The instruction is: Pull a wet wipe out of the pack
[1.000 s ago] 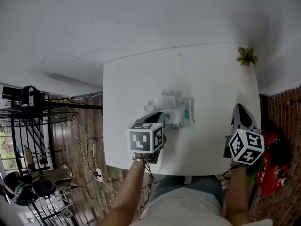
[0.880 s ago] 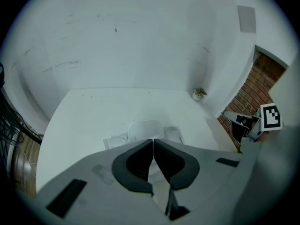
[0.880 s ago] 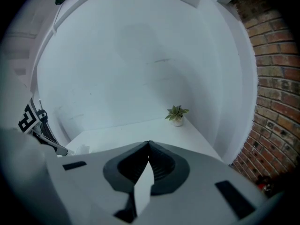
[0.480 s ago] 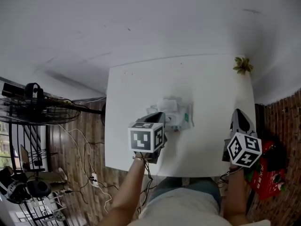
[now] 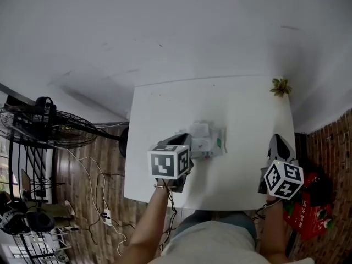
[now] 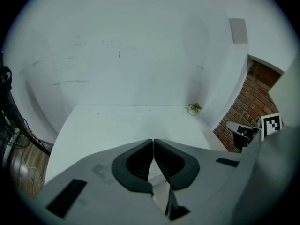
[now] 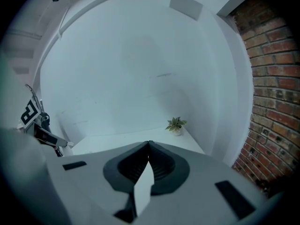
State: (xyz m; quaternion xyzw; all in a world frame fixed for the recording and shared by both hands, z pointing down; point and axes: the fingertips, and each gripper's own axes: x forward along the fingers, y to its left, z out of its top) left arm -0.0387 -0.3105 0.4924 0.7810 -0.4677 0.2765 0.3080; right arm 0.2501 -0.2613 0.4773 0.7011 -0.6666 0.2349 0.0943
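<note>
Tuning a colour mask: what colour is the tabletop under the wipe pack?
The tabletop is plain white, clearest in the head view.

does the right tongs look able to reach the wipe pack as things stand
Probably yes. The right tongs hover at the right edge of the table, only bare tabletop lies between them and the wet wipe pack, and the left tongs sit at the pack's far side.
</note>
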